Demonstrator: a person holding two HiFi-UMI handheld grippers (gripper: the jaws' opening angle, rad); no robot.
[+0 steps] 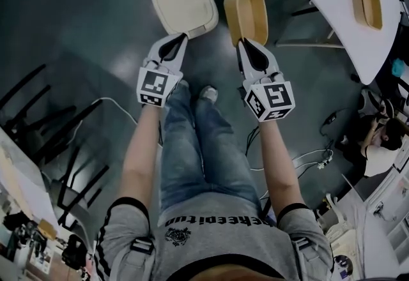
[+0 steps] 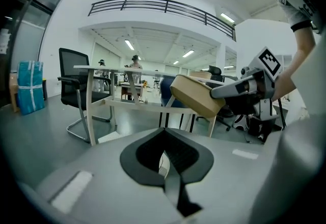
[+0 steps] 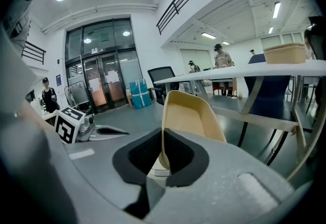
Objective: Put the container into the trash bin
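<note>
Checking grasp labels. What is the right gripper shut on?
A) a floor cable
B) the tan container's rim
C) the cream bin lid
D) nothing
B: in the right gripper view, the right gripper has its jaws closed on the wall of the tan container, which stands up from between them.

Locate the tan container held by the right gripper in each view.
Head view: container top centre, ahead of the right gripper.
Left gripper view: container centre right, tilted.
Right gripper view: container centre, between the jaws.
Shared landmark: the right gripper clamping its rim.
</note>
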